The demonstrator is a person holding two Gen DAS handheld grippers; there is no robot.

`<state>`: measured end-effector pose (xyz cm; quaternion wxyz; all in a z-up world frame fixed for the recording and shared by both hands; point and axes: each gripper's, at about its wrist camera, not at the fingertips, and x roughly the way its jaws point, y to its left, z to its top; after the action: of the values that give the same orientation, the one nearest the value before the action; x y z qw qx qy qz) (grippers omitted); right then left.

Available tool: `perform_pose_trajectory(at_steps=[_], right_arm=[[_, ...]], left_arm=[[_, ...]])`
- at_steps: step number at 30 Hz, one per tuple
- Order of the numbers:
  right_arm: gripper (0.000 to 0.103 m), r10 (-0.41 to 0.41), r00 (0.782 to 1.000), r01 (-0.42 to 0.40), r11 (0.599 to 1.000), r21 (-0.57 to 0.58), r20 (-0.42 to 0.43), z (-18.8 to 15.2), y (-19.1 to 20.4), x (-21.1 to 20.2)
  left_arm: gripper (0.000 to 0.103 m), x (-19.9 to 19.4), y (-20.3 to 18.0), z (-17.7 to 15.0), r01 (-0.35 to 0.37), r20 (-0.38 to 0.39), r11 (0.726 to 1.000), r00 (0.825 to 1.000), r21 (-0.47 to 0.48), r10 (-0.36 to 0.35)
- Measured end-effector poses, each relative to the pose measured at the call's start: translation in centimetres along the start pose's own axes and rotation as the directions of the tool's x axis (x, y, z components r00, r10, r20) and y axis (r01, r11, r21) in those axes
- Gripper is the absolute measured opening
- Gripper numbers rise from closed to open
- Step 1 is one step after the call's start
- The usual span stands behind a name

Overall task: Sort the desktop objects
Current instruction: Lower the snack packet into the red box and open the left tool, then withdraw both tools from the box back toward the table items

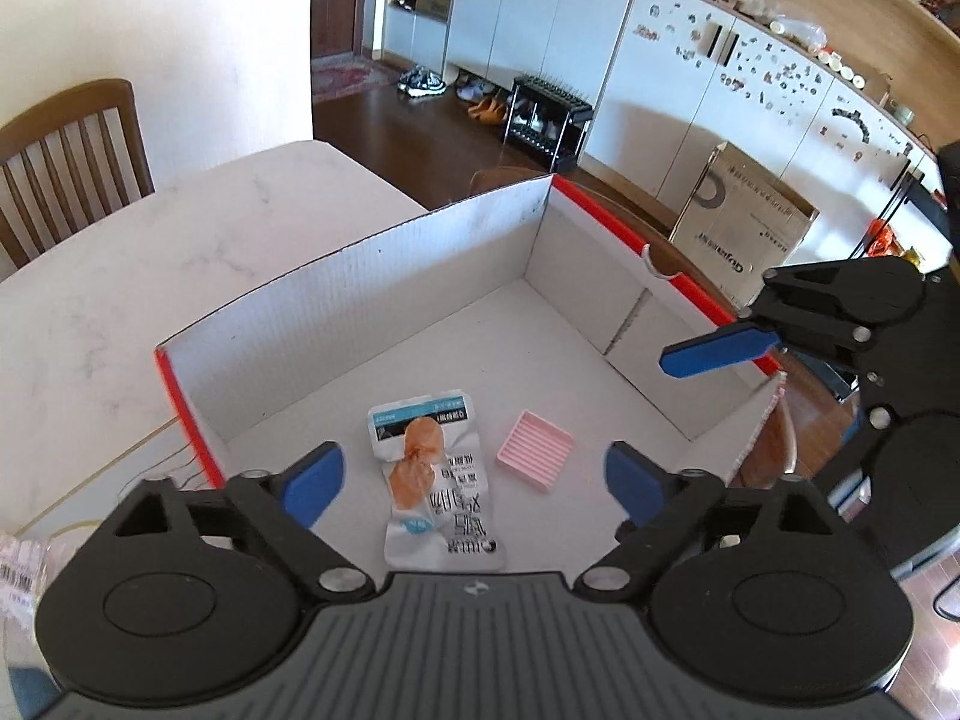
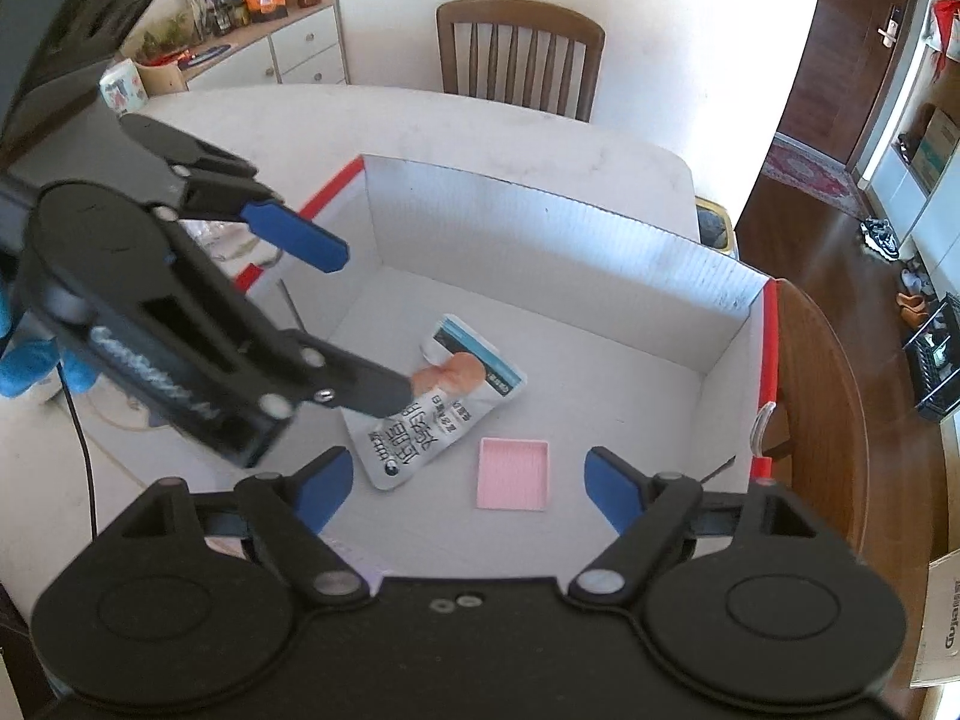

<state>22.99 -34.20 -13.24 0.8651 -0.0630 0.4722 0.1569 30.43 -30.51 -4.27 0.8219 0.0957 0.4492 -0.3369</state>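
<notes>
Both tools, left [image 1: 474,474] and right [image 2: 468,483], gape wide and empty over the white cardboard box [image 1: 456,252]; the silver snack pouch [image 1: 435,480] and pink ribbed tray [image 1: 534,450] lie ahead. Next, we judge, fetch another item.

We count one open cardboard box [image 1: 420,276], white inside with red outer edges, on one white table [image 1: 120,276]. Inside it lie two items: one snack packet [image 1: 432,480] and, at its three o'clock in the left wrist view, one pink ridged tray [image 1: 534,449]. We count two grippers, left [image 1: 474,480] and right [image 2: 468,489], and one wooden chair [image 2: 519,54].
</notes>
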Motion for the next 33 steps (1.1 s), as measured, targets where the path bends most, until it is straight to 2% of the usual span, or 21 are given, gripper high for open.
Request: perform_pose_trajectory(at_steps=[8,13,18,27,33], right_arm=[[0.090,0.048,0.997,-0.051,0.998,0.040,0.065,-0.5,1.2,-2.2],[0.099,0.069,0.991,-0.073,0.997,0.032,0.116,-0.7,3.0,-3.4],[0.101,0.089,0.984,-0.094,0.995,0.030,0.155,-0.6,5.5,-3.8],[0.102,0.115,0.971,-0.127,0.991,0.044,0.210,0.5,11.2,-3.7],[0.102,0.109,0.972,-0.123,0.991,0.054,0.210,1.0,14.8,-2.7]], left_arm=[[0.100,-5.0,0.2,-3.2,0.004,0.085,0.999,0.996,-0.043,-0.001],[0.100,-8.6,1.1,-6.4,-0.035,0.144,0.997,0.989,-0.063,0.044],[0.102,-11.7,2.9,-10.1,-0.066,0.188,0.994,0.979,-0.088,0.081],[0.102,-15.7,6.4,-16.4,-0.126,0.214,0.986,0.966,-0.108,0.147],[0.102,-17.5,9.1,-20.2,-0.139,0.190,0.986,0.970,-0.091,0.155]])
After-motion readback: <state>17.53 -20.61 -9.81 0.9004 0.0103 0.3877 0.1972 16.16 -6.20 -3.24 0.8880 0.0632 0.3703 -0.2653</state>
